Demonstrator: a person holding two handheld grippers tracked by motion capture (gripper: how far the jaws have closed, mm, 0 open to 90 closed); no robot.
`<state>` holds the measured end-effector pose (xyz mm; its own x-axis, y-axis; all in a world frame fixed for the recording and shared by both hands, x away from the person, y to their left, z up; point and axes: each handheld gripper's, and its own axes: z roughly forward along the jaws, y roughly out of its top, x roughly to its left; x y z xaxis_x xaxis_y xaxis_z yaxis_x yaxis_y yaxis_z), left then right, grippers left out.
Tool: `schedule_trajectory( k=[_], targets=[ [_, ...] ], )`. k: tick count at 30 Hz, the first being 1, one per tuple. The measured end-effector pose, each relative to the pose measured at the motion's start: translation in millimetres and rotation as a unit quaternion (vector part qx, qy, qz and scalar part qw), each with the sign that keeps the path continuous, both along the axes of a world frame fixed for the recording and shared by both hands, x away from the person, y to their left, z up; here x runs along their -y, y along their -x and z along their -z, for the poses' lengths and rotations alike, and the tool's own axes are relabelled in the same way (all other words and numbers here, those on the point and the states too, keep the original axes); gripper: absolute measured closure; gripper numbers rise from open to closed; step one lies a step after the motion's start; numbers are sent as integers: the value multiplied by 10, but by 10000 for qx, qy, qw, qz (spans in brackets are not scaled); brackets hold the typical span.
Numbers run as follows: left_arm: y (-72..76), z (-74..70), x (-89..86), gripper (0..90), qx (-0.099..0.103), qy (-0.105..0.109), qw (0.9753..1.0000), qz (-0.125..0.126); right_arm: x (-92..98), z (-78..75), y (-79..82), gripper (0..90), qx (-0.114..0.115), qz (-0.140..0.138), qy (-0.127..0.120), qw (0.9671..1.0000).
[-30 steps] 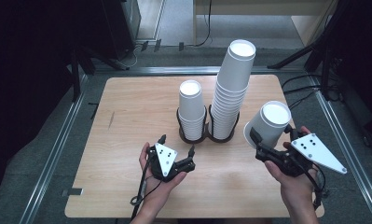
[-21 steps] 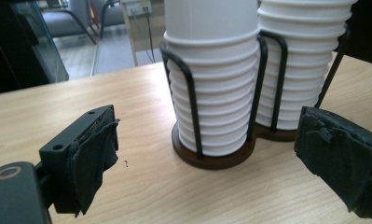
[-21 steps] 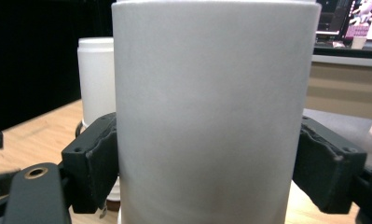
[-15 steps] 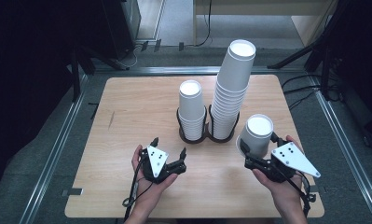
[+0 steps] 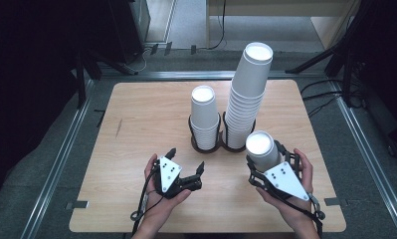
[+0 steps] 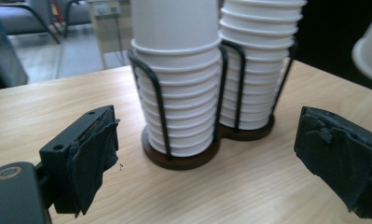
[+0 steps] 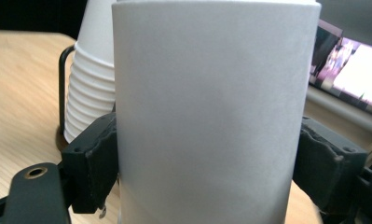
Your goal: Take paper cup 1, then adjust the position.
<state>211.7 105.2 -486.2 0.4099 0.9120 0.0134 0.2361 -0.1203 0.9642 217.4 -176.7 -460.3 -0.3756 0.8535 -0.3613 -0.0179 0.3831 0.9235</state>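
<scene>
High view: a single paper cup (image 5: 262, 149) is pinched upside down between the jaws of the right gripper (image 5: 271, 168), just in front of the wire cup holder (image 5: 221, 142), probably so it can be lowered onto a stack. The left gripper (image 5: 186, 169) is held spread and empty nearby, likely kept ready to steady that holder.

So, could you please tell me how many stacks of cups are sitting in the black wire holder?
2: a short stack in the left ring and a tall stack in the right ring.
</scene>
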Motion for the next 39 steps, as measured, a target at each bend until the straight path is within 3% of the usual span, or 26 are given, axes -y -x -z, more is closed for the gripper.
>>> schedule_trajectory(
  k=[3, 6, 8, 13, 16, 20, 27, 30, 33, 39],
  targets=[
    [18, -18, 11, 64, -9, 28, 9998, 220, -69, 67, 29, 168, 351, -173, 466, 9981],
    [34, -32, 30, 64, -51, 78, 9990, 437, -141, 128, 41, 168, 514, -125, 904, 9945],
    [41, -39, 44, 64, -64, 55, 9985, 550, -173, 160, 43, 168, 549, -132, 1070, 9927],
    [56, -41, 77, 64, -92, 52, 9968, 789, -255, 260, 52, 169, 731, -187, 1612, 9840],
    [56, -38, 86, 64, -196, 134, 9954, 933, -290, 308, 57, 168, 825, -278, 1810, 9796],
    [74, -44, 103, 65, -237, 219, 9934, 1101, -331, 381, 71, 168, 867, -436, 1959, 9758],
    [84, -38, 139, 65, -280, 169, 9915, 1258, -420, 493, 99, 166, 1002, -609, 2386, 9640],
    [92, -37, 147, 65, -268, 135, 9909, 1309, -441, 514, 113, 166, 984, -662, 2397, 9636],
    [100, -38, 158, 65, -263, 124, 9902, 1369, -455, 529, 118, 166, 1053, -696, 2520, 9595],
    [100, -36, 154, 85, -276, 104, 9900, 1377, -469, 551, 120, 165, 1058, -743, 2559, 9580]
  ],
)
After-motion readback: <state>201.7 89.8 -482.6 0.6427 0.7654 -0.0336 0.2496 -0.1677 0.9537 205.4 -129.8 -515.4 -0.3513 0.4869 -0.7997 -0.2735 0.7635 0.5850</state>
